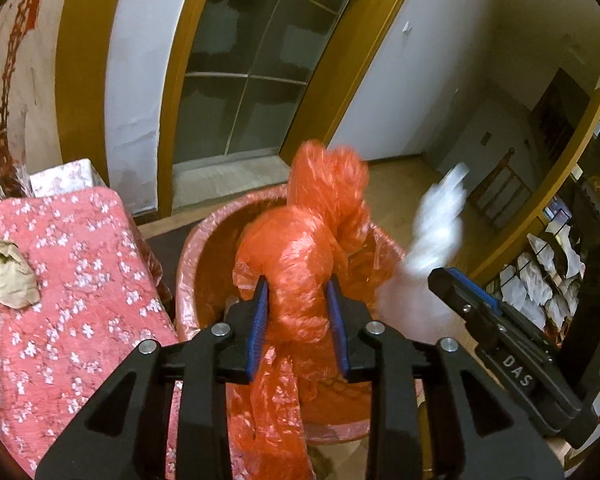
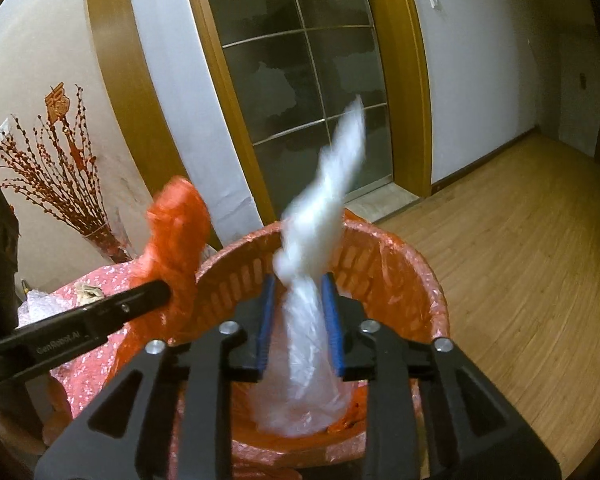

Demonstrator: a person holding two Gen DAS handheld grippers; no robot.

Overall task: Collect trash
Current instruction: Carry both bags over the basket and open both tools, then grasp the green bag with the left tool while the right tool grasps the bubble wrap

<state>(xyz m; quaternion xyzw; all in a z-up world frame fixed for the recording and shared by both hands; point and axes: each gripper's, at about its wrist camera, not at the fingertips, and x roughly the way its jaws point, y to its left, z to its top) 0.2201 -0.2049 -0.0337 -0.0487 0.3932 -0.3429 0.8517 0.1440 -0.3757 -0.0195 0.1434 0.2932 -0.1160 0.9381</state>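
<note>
Left gripper part open, red plastic bag between pads, contact unclear. Right gripper likewise around white plastic. Both over lined wastebasket — probably for dropping in. Crumpled paper left on floral tabletop

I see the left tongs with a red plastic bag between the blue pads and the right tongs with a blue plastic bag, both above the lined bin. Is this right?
Not fully. The bag between the pads of the right tongs is white plastic, not blue, as the right wrist view shows; only the pads are blue. The rest holds: the left tongs have the red plastic bag, both above the lined bin.
</note>
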